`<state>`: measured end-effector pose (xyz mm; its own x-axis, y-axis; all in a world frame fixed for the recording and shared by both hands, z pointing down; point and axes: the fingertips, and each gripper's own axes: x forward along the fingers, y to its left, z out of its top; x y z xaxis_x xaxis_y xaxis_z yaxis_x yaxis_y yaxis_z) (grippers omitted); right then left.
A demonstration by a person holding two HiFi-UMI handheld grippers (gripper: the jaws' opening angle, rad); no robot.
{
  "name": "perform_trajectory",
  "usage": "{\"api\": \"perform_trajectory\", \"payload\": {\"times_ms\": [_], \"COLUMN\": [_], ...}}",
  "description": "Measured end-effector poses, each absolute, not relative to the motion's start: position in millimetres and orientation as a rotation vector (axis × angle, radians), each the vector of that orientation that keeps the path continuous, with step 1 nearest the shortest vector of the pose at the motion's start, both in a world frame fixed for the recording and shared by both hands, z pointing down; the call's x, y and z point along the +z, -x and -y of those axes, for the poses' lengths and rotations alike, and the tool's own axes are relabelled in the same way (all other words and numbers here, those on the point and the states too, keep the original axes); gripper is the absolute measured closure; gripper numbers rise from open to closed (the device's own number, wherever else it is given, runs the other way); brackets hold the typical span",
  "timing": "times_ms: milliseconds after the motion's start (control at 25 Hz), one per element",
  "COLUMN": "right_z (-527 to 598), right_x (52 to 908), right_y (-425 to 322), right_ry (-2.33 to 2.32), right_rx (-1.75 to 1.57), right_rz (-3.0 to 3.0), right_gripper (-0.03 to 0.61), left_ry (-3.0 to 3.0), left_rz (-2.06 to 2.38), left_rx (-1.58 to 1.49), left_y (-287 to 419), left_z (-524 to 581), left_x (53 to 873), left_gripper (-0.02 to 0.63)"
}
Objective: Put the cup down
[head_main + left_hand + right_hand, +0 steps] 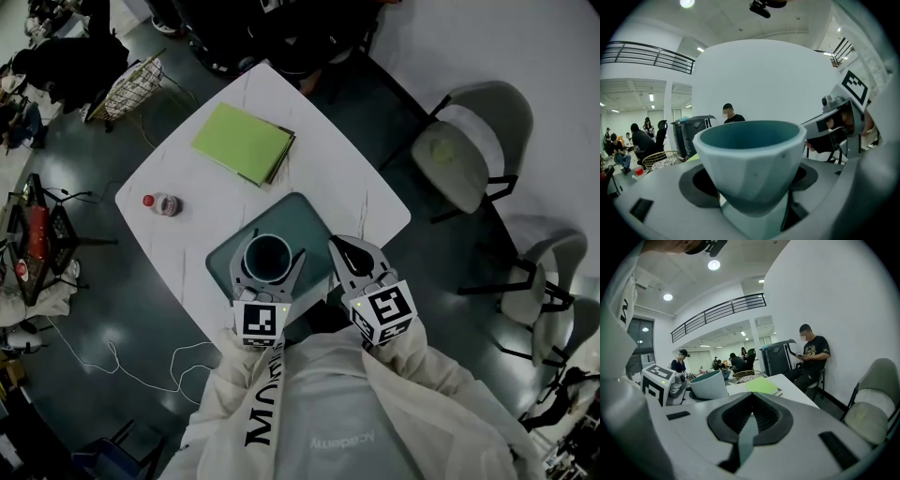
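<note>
A pale teal faceted cup [268, 255] sits between the wide-spread jaws of my left gripper [269, 272], held over a dark teal tray [305, 211] near the front edge of the white table [347, 169]. The left gripper view shows the cup [752, 159] upright and empty, with the dark pads pressing on both sides of its lower part. My right gripper [345, 251] is just right of the cup above the tray's right edge, its jaws together with nothing in them. From the right gripper view the cup [708, 384] appears to the left.
A green folder [242, 142] lies on the table's far half, and a small red-capped bottle [164, 203] lies at its left side. Grey chairs [464, 155] stand to the right. A wire basket [131, 89] sits on the floor at the far left. People sit in the background.
</note>
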<state>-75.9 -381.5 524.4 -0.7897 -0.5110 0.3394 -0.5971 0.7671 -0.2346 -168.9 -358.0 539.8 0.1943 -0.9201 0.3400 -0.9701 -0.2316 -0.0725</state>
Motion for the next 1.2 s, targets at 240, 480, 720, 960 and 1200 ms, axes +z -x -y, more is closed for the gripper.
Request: {"api": "perform_trajectory", "payload": {"times_ms": [240, 480, 720, 960, 1200], "right_z": [397, 411, 419, 428, 436], "right_x": [535, 550, 571, 585, 602], "right_y": [83, 85, 89, 94, 97], "right_ry": [-0.861, -0.881, -0.879, -0.866, -0.851], "right_rx": [0.466, 0.447, 0.437, 0.434, 0.436], "right_rz": [2.708, 2.699, 2.682, 2.673, 2.658], "right_gripper": [0.574, 0.574, 0.574, 0.574, 0.574], "left_ry": [-2.282, -2.292, -2.306, -2.301, -2.297], "left_rz": [1.83, 1.83, 1.817, 1.817, 1.797], "left_rx": [0.445, 0.445, 0.463, 0.438, 0.441], "left_y": [169, 166, 165, 166, 163], "left_z": [374, 392, 402, 414, 426], "left_x": [556, 567, 584, 599, 618], "left_gripper": [0.216, 0.216, 0.216, 0.216, 0.216]}}
